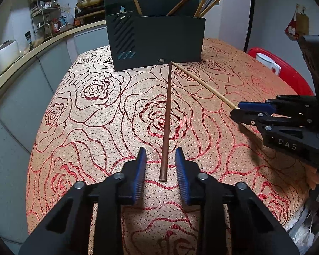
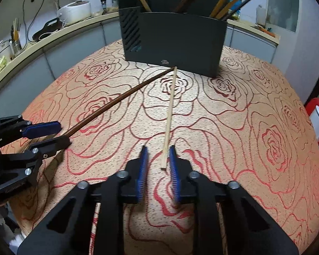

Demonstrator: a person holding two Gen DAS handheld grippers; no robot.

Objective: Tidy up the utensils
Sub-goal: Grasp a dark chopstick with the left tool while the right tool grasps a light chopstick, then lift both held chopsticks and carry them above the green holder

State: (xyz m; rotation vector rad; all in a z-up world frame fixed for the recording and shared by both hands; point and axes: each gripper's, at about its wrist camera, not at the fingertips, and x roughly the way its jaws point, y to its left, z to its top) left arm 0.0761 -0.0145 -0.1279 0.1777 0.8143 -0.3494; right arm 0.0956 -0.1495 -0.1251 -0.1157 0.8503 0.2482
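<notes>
Left gripper (image 1: 160, 162) fingers apart around the dark chopstick (image 1: 166, 119), right gripper (image 2: 158, 159) fingers apart around the light chopstick (image 2: 170, 114) on the table (image 1: 95, 127).

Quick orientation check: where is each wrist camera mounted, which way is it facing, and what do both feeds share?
Left wrist: on the left gripper, angled down the dark chopstick toward the black holder; right gripper at the right edge.
Right wrist: on the right gripper, along the light chopstick; left gripper at the left edge.
Shared: holder, both chopsticks, rose-patterned tablecloth.
</notes>
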